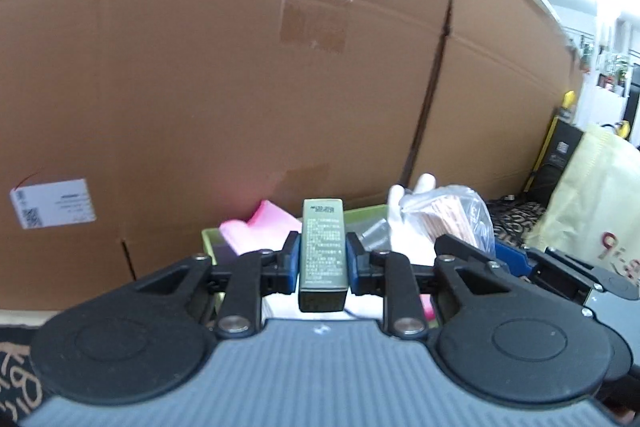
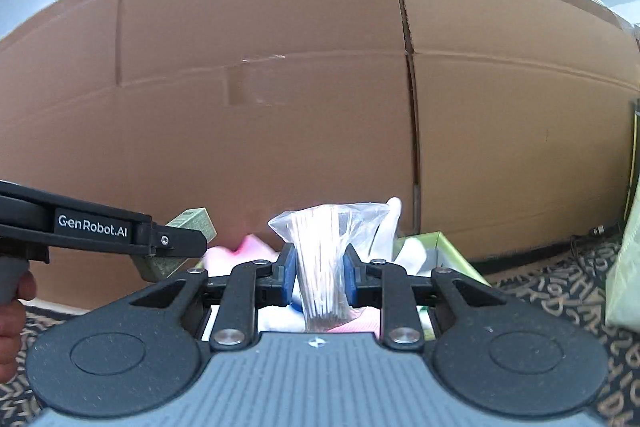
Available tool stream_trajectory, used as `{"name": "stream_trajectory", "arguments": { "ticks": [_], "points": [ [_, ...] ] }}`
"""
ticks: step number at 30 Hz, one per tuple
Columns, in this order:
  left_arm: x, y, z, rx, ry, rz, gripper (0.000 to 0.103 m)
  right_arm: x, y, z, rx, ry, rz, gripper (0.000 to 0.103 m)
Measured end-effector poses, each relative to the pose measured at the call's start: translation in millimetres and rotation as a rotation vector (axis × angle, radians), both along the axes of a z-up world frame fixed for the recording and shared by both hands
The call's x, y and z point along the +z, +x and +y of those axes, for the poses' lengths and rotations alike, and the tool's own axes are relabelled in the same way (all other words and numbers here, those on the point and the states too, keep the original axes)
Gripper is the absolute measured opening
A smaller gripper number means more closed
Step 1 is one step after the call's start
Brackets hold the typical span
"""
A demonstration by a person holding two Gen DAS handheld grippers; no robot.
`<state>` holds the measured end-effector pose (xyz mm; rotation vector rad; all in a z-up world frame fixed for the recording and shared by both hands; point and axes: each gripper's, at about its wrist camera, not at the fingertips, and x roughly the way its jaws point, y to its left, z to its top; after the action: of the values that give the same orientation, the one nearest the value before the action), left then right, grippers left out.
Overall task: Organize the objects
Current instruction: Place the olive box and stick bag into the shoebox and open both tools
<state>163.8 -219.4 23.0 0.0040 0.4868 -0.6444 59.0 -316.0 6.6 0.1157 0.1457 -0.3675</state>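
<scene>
Green box (image 1: 322, 251) being clamped between left gripper (image 1: 322, 259) fingers, bag of sticks (image 2: 323, 267) being clamped between right gripper (image 2: 320, 277) fingers, cardboard wall (image 1: 240, 67) being faced beyond both

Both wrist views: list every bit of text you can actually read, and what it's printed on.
"GenRobot.AI": side of the left gripper.
Olive box in that gripper: printed lines, too small to read.
White label on the cardboard wall: code and text, blurred.
Yellow bag: red marks, unreadable.
Patterned cloth: letter-like shapes, no legible words.
</scene>
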Motion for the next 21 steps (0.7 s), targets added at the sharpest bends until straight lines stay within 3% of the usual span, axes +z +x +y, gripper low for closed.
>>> {"name": "stream_trajectory", "arguments": {
  "ticks": [3, 4, 5, 7, 12, 15, 16, 18, 21],
  "points": [
    [-6.1, 14.8, -9.6, 0.004, -0.008, 0.005, 0.023, -0.8, 20.4, -11.5, -0.003, -0.037, 0.014, 0.027],
    [-10.0, 17.2, -11.3, -0.004, -0.007, -0.010, 0.035, -2.6, 25.7, -14.2, -0.001, -0.046, 0.012, 0.030],
    [-15.1, 18.5, -12.1, -0.018, 0.004, -0.020, 0.064, -5.5, 32.0, -16.6, 0.012, -0.053, 0.017, 0.046],
    [-27.2, 13.8, -6.6, 0.031, 0.017, -0.043, 0.087, -14.2, 44.4, -20.0, 0.034, -0.053, 0.069, 0.070],
    [-43.8, -6.6, 13.9, 0.048, 0.016, -0.065, 0.088, -36.9, 31.4, -12.5, 0.005, -0.100, 0.094, 0.070],
    [-40.6, -17.4, 19.4, 0.050, 0.004, -0.073, 0.096, -37.2, 22.3, -11.0, -0.002, -0.071, 0.097, 0.072],
    [-37.9, -22.7, 22.1, 0.053, -0.007, -0.083, 0.102, -35.0, 18.8, -10.3, 0.002, -0.064, 0.093, 0.075],
    [-27.7, -27.3, 24.4, 0.073, -0.031, -0.103, 0.103, -28.3, 8.4, -4.9, 0.000, -0.061, 0.073, 0.078],
    [-17.0, -44.4, 35.0, 0.098, -0.043, -0.076, 0.103, -20.0, -9.3, 9.9, -0.029, -0.060, 0.069, 0.092]
  ]
}}
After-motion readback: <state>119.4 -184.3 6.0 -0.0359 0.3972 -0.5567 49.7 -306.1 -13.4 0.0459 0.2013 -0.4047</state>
